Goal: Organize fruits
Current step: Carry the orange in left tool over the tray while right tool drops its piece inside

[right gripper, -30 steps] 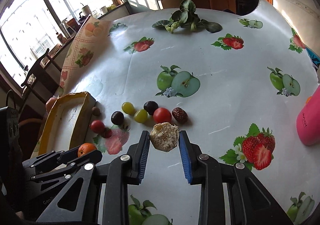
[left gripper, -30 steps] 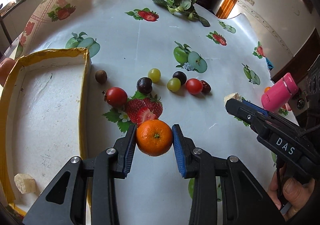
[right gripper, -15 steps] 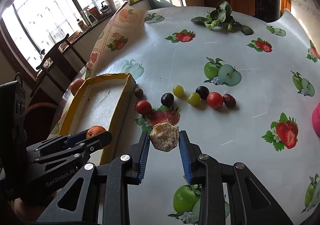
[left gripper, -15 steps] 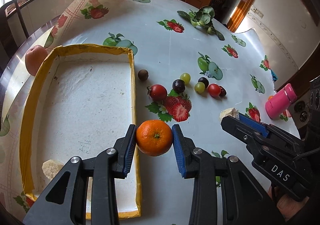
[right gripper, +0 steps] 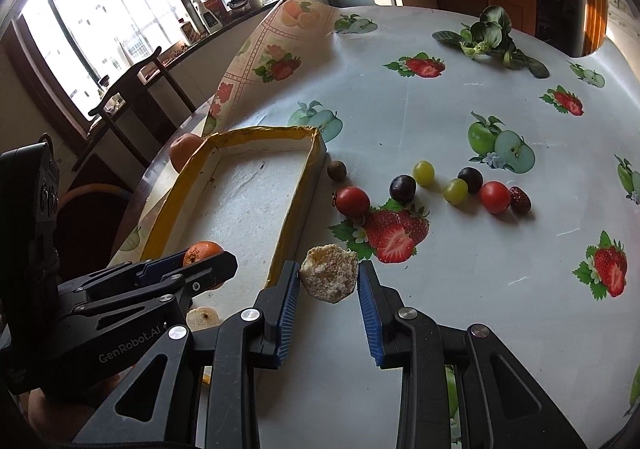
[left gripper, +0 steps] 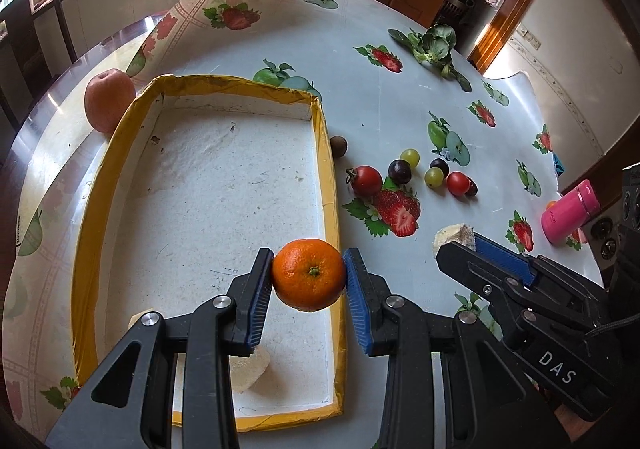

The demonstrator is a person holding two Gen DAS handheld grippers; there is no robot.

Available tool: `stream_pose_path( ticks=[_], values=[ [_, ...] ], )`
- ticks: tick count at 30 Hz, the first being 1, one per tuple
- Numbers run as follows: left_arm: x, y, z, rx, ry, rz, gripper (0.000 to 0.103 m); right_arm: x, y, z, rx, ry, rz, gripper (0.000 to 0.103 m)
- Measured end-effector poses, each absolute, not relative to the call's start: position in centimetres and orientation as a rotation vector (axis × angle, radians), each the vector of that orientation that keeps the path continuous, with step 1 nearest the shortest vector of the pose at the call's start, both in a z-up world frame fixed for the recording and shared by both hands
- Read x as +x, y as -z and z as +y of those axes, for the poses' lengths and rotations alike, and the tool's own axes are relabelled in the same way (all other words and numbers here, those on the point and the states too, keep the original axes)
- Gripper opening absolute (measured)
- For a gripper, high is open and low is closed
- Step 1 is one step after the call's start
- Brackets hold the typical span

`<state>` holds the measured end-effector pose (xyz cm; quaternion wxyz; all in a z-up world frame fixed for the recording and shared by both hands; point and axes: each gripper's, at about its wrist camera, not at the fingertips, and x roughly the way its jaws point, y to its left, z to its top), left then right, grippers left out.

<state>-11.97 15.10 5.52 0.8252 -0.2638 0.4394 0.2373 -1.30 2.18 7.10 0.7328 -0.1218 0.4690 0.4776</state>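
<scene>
L gripper clenched on a mandarin, blue pads tight on both sides, held above the near right corner of the yellow-rimmed tray. R gripper gripped a pale crumbly chunk, held over the tablecloth just beside the tray's right wall. Inside the tray, near end: another pale piece, partly hidden by L gripper. Apple sat outside the tray's far left corner. Tomatoes & grapes lay loose on the cloth right of the tray, w/ greens far back & pink bottle at right.
</scene>
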Motion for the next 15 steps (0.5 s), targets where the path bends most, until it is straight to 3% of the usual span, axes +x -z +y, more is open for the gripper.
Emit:
stream_pose_path(
  ticks=[15],
  values=[
    [-14.2,-3.9,21.1,-0.633,-0.586,0.940,0.033,-5.6,-6.0,7.4,-0.365,-1.170,1.035,0.030]
  ],
)
